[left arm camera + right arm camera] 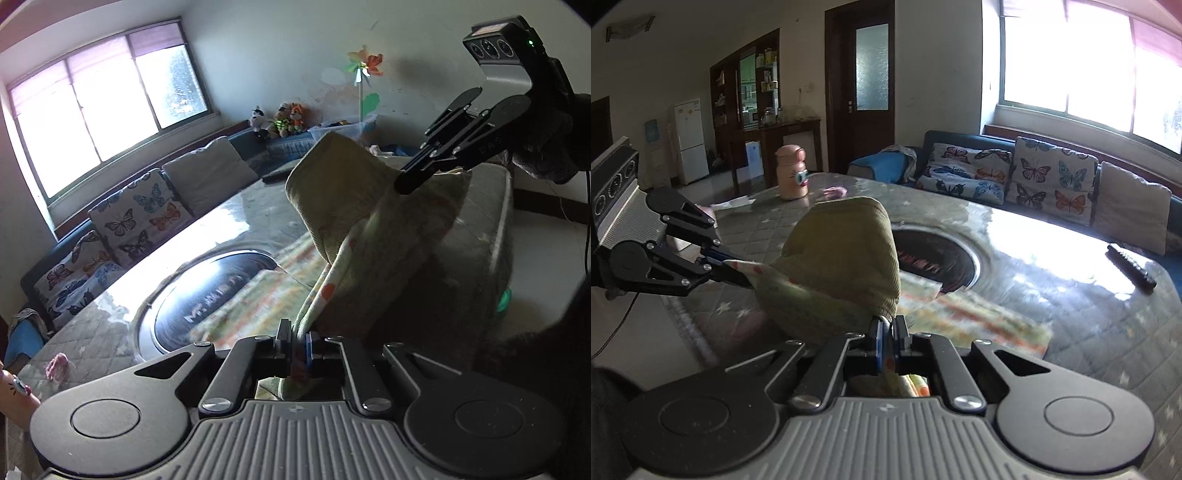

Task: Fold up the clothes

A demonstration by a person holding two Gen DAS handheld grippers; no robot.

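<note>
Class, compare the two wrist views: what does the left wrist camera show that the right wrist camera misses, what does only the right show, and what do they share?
Only the left wrist view shows the stuffed toys and the pinwheel. Only the right wrist view shows the pink bottle, the fridge and the door. Both show the green garment held up by the left tongs and right tongs, the table and the butterfly cushions.

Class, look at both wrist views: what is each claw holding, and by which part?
Both hold one yellow-green patterned garment by its edge: left claw and right claw each pinch a separate edge fold, lifting it above the table.
</note>
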